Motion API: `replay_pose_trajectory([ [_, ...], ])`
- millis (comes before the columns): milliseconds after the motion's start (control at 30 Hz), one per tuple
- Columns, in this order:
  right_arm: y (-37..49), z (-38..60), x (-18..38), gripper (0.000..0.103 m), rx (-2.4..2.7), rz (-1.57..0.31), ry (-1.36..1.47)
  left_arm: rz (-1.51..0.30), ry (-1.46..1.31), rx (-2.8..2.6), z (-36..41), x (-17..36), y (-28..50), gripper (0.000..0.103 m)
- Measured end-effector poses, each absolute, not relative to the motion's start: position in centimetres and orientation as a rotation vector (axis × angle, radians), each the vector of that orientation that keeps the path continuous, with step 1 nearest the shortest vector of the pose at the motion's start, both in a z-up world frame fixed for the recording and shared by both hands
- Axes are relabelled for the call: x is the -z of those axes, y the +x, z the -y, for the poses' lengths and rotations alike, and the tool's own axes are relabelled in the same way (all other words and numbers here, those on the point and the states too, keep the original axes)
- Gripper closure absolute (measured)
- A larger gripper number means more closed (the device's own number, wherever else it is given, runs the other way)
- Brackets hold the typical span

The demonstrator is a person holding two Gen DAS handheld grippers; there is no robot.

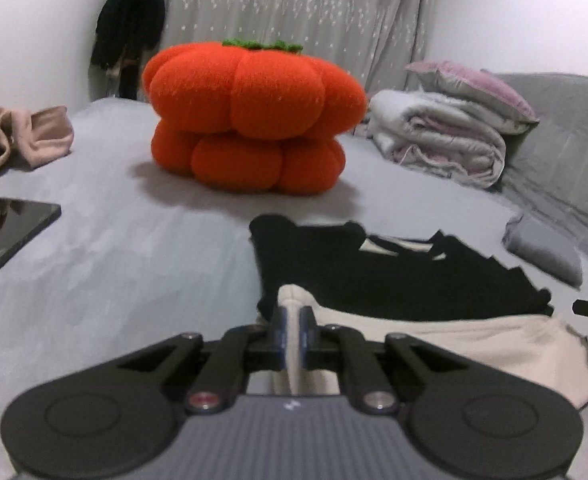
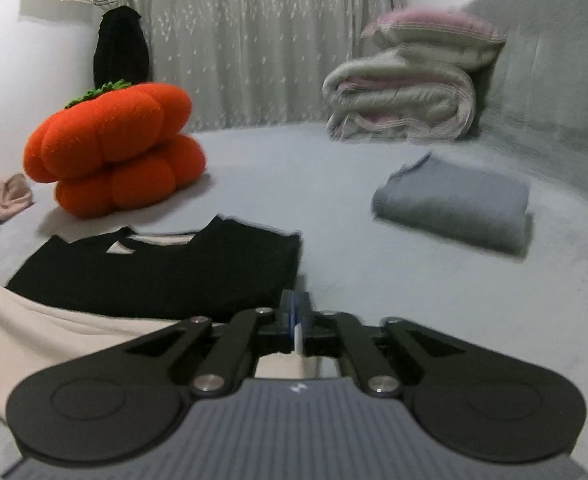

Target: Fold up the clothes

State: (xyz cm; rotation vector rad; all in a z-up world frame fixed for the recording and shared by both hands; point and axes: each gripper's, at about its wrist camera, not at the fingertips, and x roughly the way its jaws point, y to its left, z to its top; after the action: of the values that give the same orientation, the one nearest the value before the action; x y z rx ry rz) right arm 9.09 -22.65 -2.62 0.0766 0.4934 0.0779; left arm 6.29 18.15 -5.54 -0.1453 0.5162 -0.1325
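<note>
Nearest the lens in the left wrist view, the left gripper has its jaws pinched on a raised fold of the cream cloth, bottom centre of the frame. In the right wrist view, the right gripper is clamped on a thin sliver of pale fabric, which looks like the same cloth's edge at its other end.

The garment lies flat on the grey bed, black part farther from the cameras and cream part nearer. Its neckline points toward the top of both frames, toward the pumpkin cushion. The long axis of the cream hem runs left to right between the 2 grippers.

Open bed sits left of the garment in the left view, up to a dark tablet at the left edge and a pink bundle in the upper left. To the right, the bed is bare as far as a folded grey item, well apart from the garment. A rolled quilt sits in the upper right against a grey headboard.
</note>
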Motion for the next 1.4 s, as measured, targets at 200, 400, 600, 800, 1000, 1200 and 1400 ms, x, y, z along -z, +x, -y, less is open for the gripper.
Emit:
replay_pose_trajectory([
  [200, 10.6, 22.1, 4.4, 0.059, -0.090, -0.595, 0.041, -0.538, -0.140, 0.130, -18.1, 5.8, 6.6, 0.097],
  [400, 8.6, 21.3, 3.9, 0.097, -0.054, -0.515, -0.035, -0.534, -0.140, 0.119, -18.4, 6.0, 6.2, 0.097],
  [600, 6.6, 21.9, 2.2, 0.097, -0.013, -0.419, -0.015, -0.486, -0.155, 0.123, -18.8, 5.4, 5.5, 0.097],
  [800, 9.3, 21.7, 4.1, 0.097, -0.009, -0.517, -0.037, -0.517, -0.139, 0.100, -18.1, 5.4, 6.3, 0.093],
  [1000, 9.7, 21.9, 4.2, 0.078, -0.014, -0.571, -0.014, -0.547, -0.124, 0.077, -17.5, 5.4, 7.0, 0.075],
  [1200, 9.7, 20.2, 2.6, 0.070, -0.152, -0.569, 0.061, -0.575, -0.036, 0.187, -13.9, 5.5, 7.6, 0.073],
  [1400, 10.8, 16.6, 3.5, 0.070, -0.263, -0.635, 0.050, -0.613, 0.055, 0.288, -9.6, 6.4, 8.9, 0.064],
])
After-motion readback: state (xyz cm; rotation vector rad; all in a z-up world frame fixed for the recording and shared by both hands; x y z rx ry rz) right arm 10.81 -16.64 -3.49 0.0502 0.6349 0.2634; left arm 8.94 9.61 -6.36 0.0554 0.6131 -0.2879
